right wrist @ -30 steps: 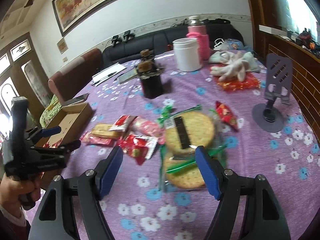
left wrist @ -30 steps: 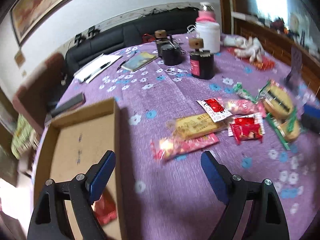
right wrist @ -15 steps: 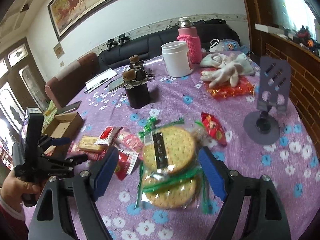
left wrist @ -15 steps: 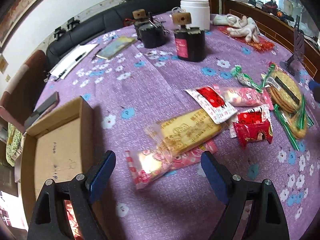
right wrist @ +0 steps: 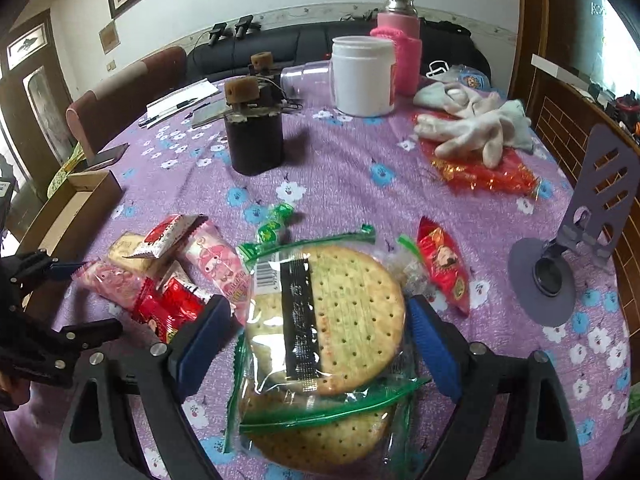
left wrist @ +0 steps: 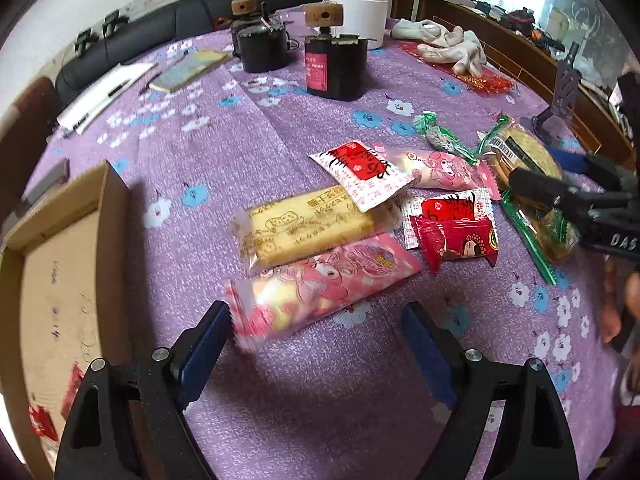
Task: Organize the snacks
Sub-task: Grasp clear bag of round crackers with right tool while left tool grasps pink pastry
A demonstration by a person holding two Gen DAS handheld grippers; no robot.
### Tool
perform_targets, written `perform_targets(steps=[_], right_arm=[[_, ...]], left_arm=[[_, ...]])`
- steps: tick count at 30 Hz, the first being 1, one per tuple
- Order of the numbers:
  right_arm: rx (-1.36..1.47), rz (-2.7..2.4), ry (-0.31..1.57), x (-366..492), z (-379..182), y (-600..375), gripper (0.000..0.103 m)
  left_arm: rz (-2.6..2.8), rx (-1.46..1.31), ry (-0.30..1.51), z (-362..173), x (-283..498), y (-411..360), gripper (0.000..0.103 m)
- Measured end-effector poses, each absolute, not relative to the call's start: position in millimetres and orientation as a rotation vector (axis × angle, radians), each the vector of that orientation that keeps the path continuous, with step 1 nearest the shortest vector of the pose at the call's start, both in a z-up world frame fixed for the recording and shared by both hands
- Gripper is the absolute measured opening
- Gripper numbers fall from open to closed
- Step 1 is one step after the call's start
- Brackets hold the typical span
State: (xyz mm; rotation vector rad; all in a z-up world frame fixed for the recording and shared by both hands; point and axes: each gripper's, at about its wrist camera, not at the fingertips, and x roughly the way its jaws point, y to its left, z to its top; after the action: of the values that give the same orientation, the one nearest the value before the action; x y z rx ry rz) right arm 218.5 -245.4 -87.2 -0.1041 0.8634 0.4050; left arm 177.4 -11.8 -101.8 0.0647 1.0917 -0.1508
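My left gripper (left wrist: 316, 344) is open just in front of a pink snack pack (left wrist: 320, 284) whose near end lies between the fingertips. Behind it lie a yellow biscuit pack (left wrist: 308, 224), red-and-white sachets (left wrist: 360, 168) and a red candy pack (left wrist: 456, 240). A cardboard box (left wrist: 60, 280) stands at the left with red packets in its near corner. My right gripper (right wrist: 320, 340) is open, its jaws on either side of a clear bag of round crackers (right wrist: 332, 312). The right gripper also shows in the left wrist view (left wrist: 560, 184).
Two dark jars with cork tops (right wrist: 254, 140), a white tub (right wrist: 362, 76), a pink flask (right wrist: 398, 52), white gloves (right wrist: 468, 124) on a red foil pack and a purple phone stand (right wrist: 580, 232) stand on the purple flowered tablecloth (left wrist: 200, 140). Papers and a notebook lie far left.
Both grippers have moved forward and down toward the snacks. The left one has closed in on the pink pack, and the right one now straddles the cracker bag.
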Motion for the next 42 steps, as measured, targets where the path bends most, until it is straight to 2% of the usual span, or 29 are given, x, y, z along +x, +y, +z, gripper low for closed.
perform_targets(steps=[1, 4, 8, 11, 16, 17, 26, 27, 29, 30, 31, 33, 42], right_arm=[[-0.097, 0.406, 0.863, 218.4, -88.6, -246.3, 0.088], [-0.068, 0.412, 0.860, 216.5, -88.9, -250.2, 0.078], [-0.048, 0.426, 0.851, 211.9, -86.3, -253.3, 0.075], [-0.033, 0.434, 0.837, 208.0, -82.0, -254.1, 0.075], [-0.021, 0.450, 0.815, 200.6, -75.7, -254.2, 0.075], [-0.013, 0.456, 0.808, 198.5, -73.8, -254.8, 0.075], [0.014, 0.482, 0.778, 186.4, -63.4, -257.9, 0.075], [0.016, 0.482, 0.776, 185.1, -62.4, -258.6, 0.075], [0.032, 0.488, 0.771, 183.2, -61.0, -261.0, 0.075], [0.038, 0.490, 0.770, 182.3, -60.6, -262.1, 0.075], [0.041, 0.490, 0.767, 181.4, -60.0, -262.6, 0.075], [0.049, 0.496, 0.762, 179.5, -58.7, -263.2, 0.075], [0.061, 0.512, 0.757, 177.4, -58.6, -260.0, 0.075]], left_arm=[[-0.151, 0.058, 1.087, -101.4, 177.6, -11.0, 0.090], [-0.155, 0.041, 1.082, -100.6, 177.8, -9.5, 0.090], [-0.156, 0.046, 1.077, -100.9, 175.6, -10.5, 0.089], [-0.154, 0.056, 1.064, -98.6, 172.0, -11.9, 0.070], [-0.163, 0.028, 1.064, -94.3, 171.5, -6.2, 0.021], [-0.170, 0.016, 1.067, -94.2, 171.4, -5.0, 0.017], [-0.190, 0.010, 1.068, -94.9, 164.3, -11.9, 0.016], [-0.194, -0.001, 1.074, -94.8, 164.9, -10.9, 0.017], [-0.195, -0.041, 1.089, -93.4, 166.2, -7.2, 0.036], [-0.186, -0.062, 1.092, -92.3, 167.2, -4.8, 0.067], [-0.157, -0.066, 1.081, -90.3, 167.5, -2.7, 0.089], [-0.112, -0.047, 1.027, -84.0, 163.9, -0.2, 0.093], [-0.102, -0.124, 1.035, -97.8, 182.0, -8.9, 0.093]])
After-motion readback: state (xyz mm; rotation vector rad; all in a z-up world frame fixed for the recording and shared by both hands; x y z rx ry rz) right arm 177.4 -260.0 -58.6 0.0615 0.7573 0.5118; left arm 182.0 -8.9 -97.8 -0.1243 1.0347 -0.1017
